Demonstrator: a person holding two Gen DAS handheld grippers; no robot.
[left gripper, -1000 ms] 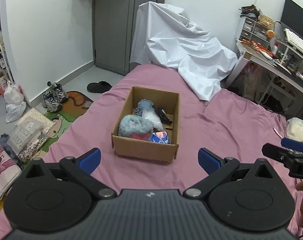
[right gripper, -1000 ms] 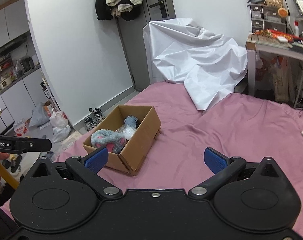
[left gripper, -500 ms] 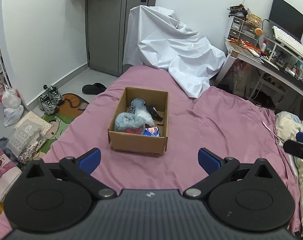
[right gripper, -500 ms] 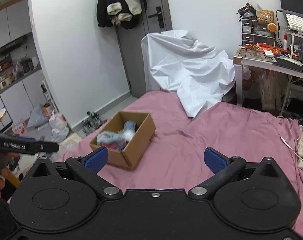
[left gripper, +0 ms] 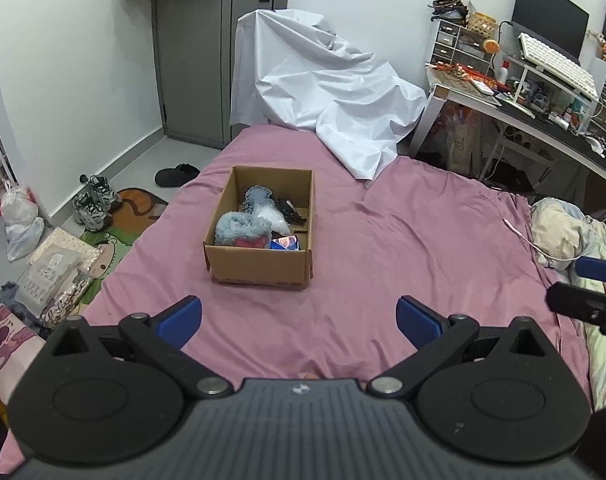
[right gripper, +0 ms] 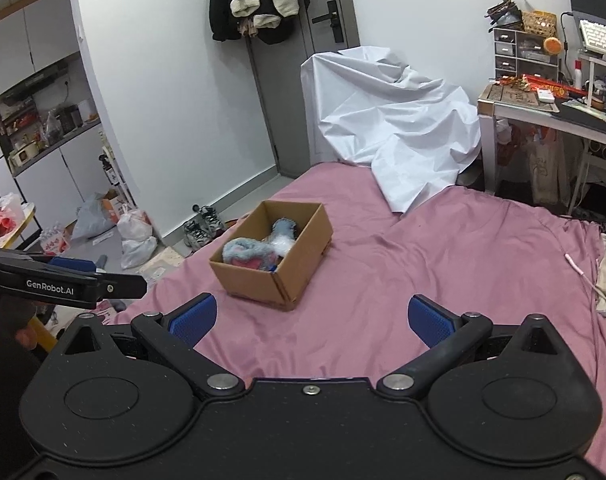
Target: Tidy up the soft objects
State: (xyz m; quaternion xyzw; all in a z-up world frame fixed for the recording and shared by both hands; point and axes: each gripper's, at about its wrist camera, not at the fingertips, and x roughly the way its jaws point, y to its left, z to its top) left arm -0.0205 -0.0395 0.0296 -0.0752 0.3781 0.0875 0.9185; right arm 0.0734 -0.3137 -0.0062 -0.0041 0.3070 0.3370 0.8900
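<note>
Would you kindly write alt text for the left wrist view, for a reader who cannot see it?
An open cardboard box sits on a pink bedspread, holding a fluffy blue plush and other soft items. The left hand-held gripper is open and empty in the foreground; the right hand-held gripper shows at the right edge.

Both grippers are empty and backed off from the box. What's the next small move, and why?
Probably none toward the cardboard box: the fluffy items already lie inside and the pink bedspread around it looks bare. I'd keep the left gripper and right gripper open and clear.
</note>
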